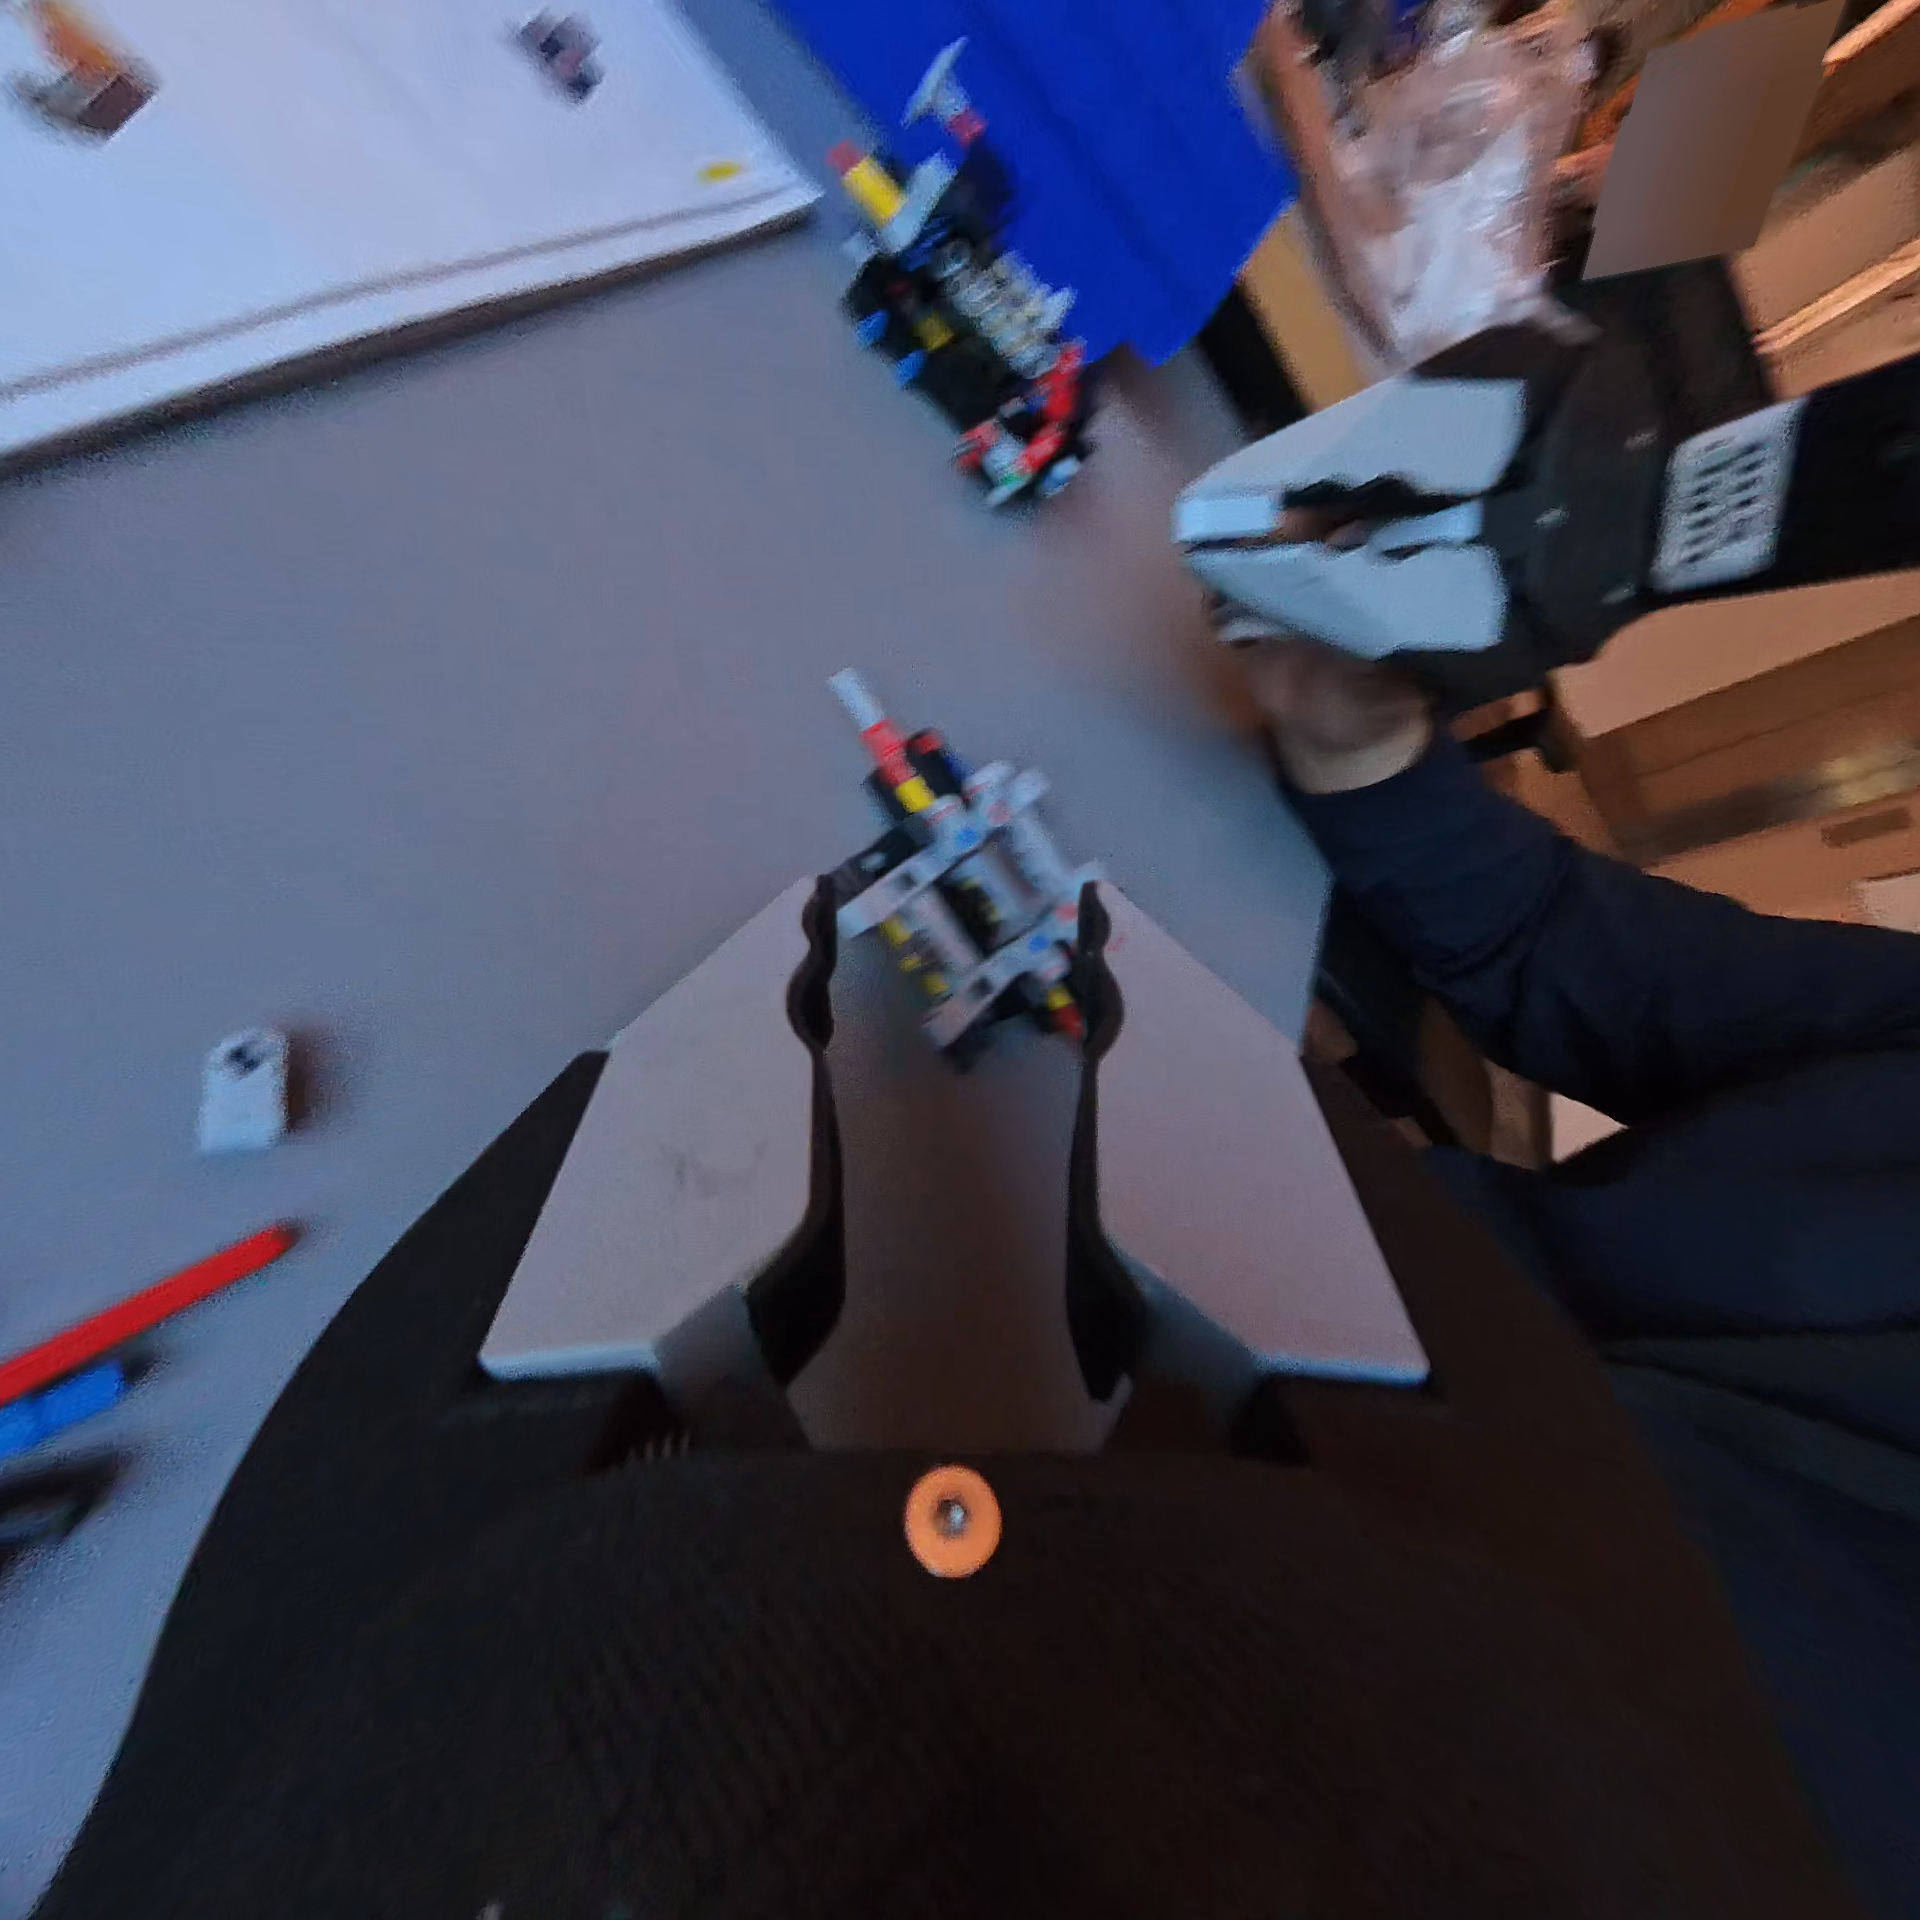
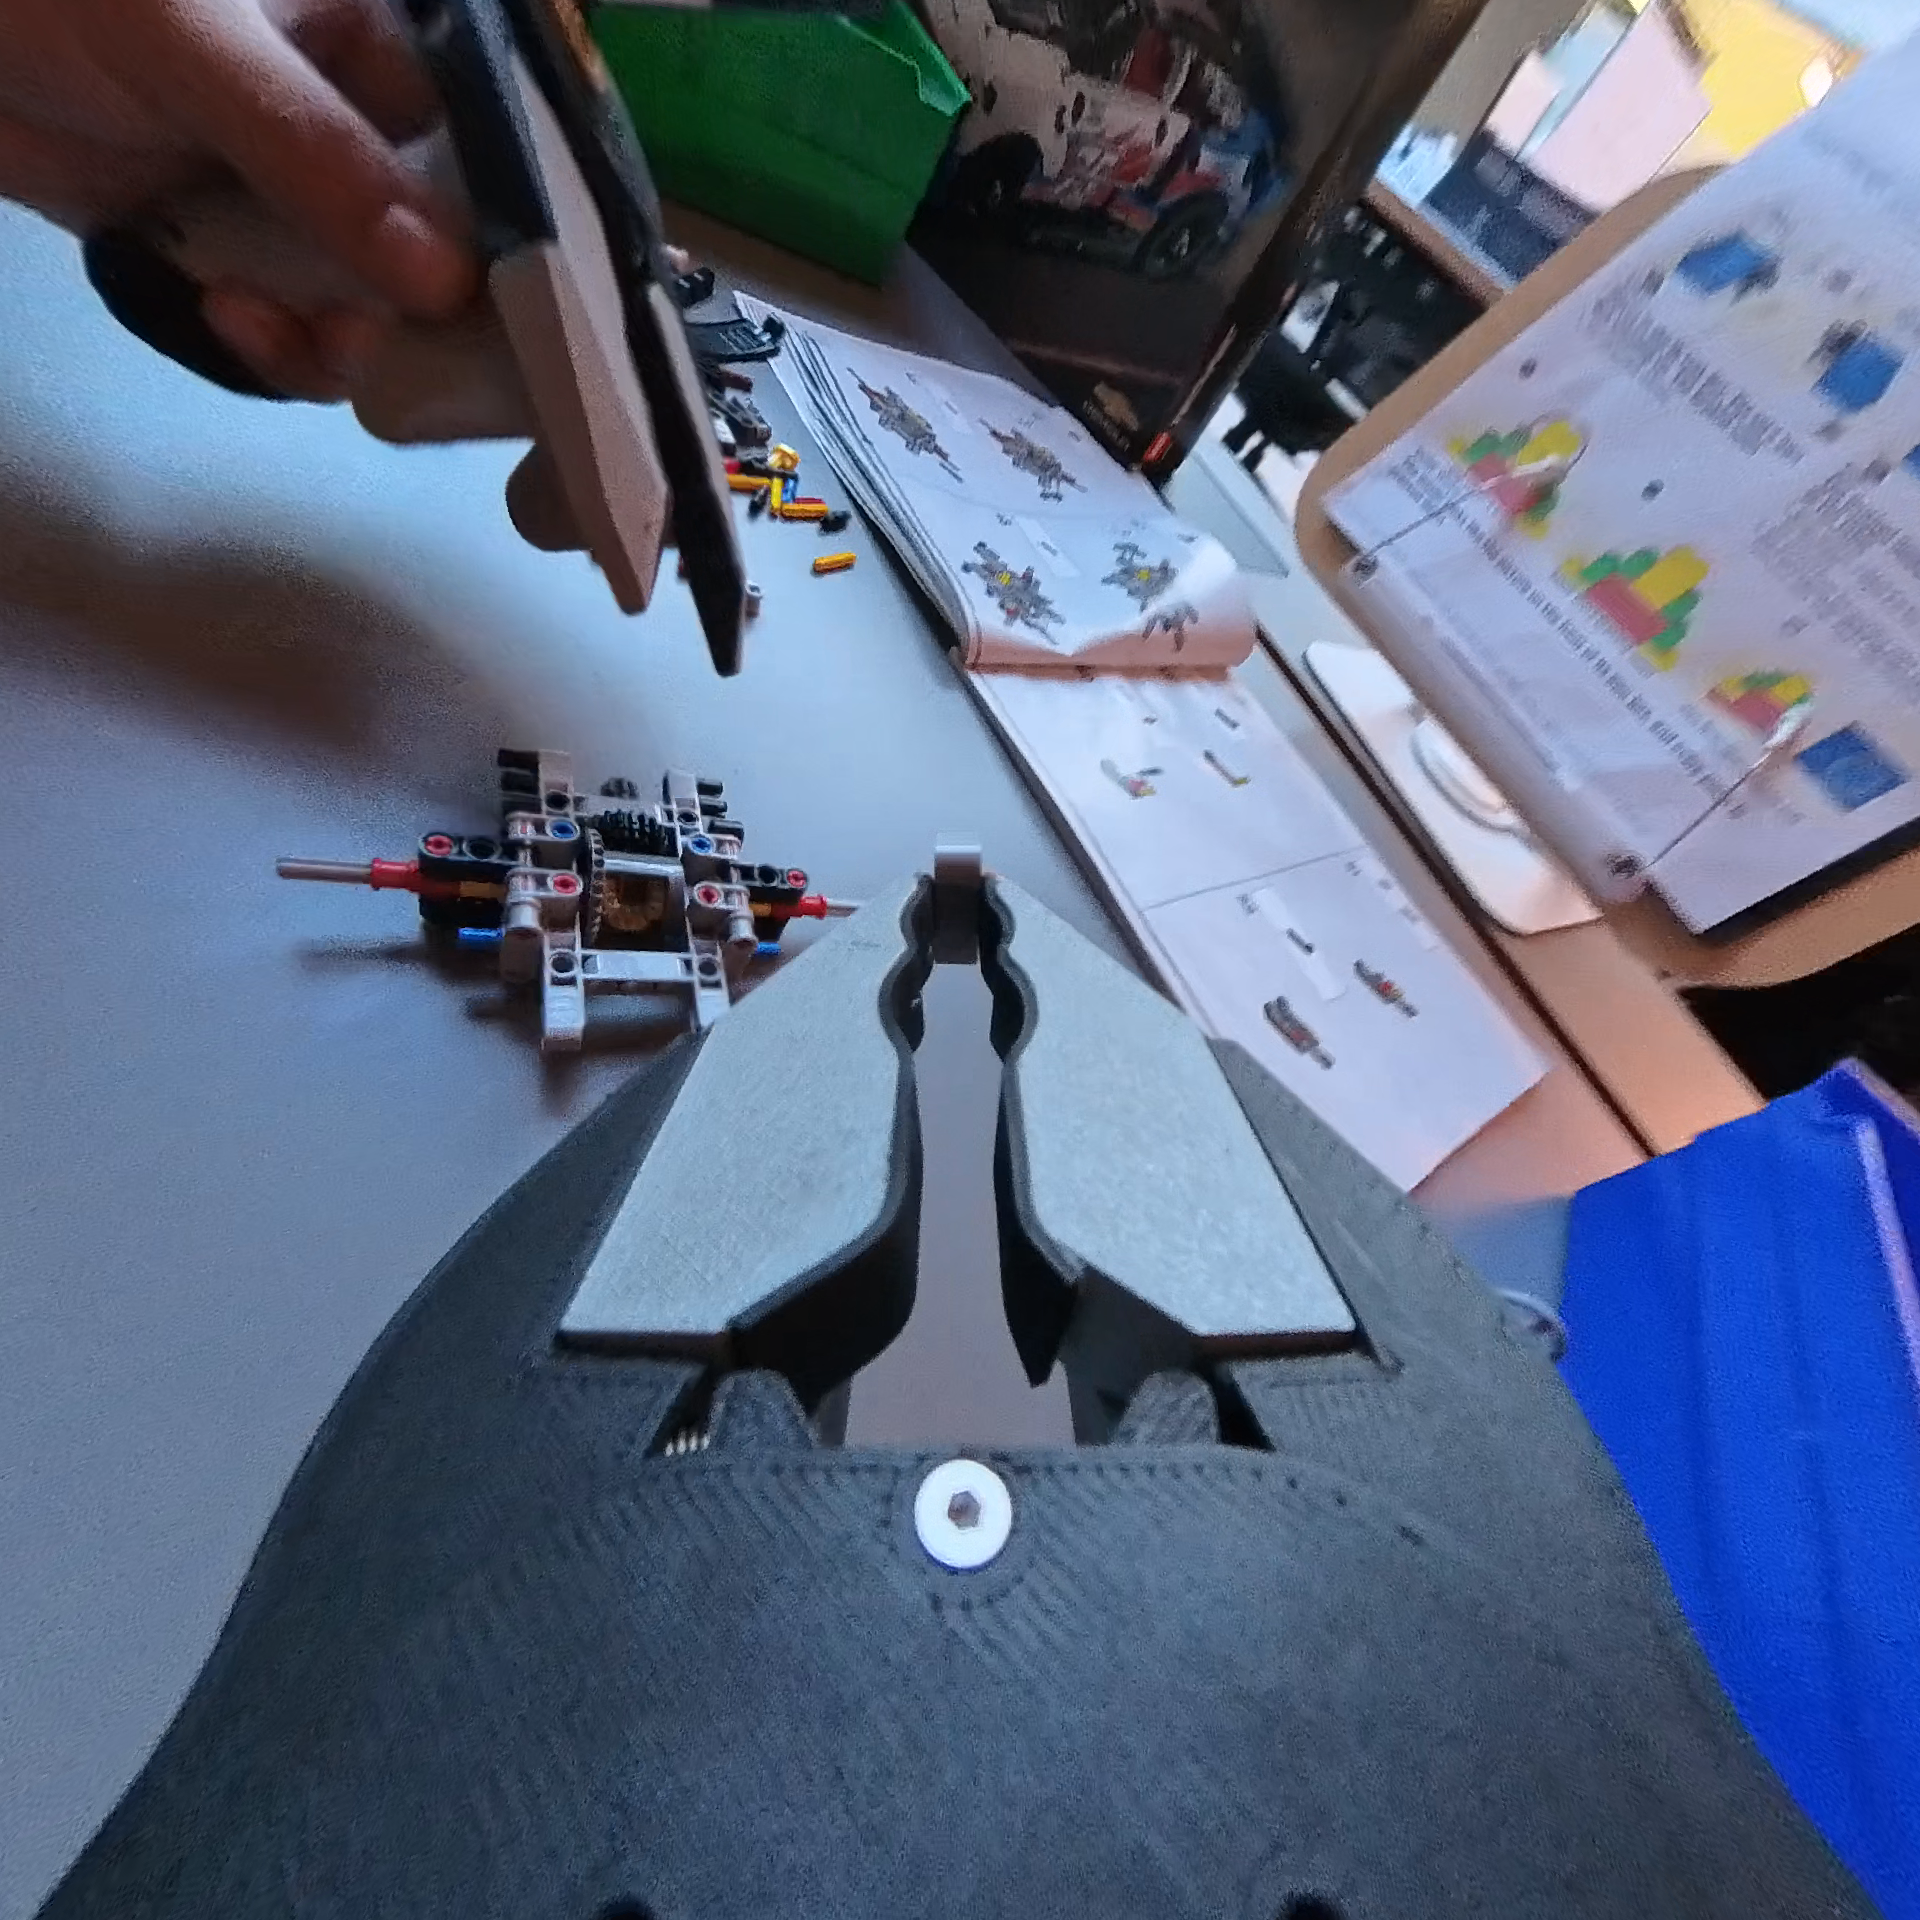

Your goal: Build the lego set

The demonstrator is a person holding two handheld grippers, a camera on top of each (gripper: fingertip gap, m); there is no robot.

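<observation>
Seen from the left wrist, a red rod (image 1: 145, 1309) lies at 8 o'clock and a small white block (image 1: 244, 1086) just above it on the grey tabletop (image 1: 520, 675). The left gripper (image 1: 951, 966) has its jaws apart and empty. The brick assembly (image 1: 966, 894) only lines up between them. The right wrist view shows this gripper raised at 11 o'clock, well above the assembly, which lies flat on the tabletop at 9 o'clock.

A second, taller assembly (image 1: 966, 343) stands at 12 o'clock before a blue bin (image 1: 1039, 125).

The right gripper (image 2: 956, 914) has its jaws clamped on a small grey piece (image 2: 956, 883), held near the assembly's right axle end.

Loose small pieces (image 2: 790, 499), an open instruction booklet (image 2: 1018, 499) and a green bin (image 2: 779, 114) lie from 12 to 1 o'clock, and a printed board (image 2: 1662, 520) leans at 2 o'clock
</observation>
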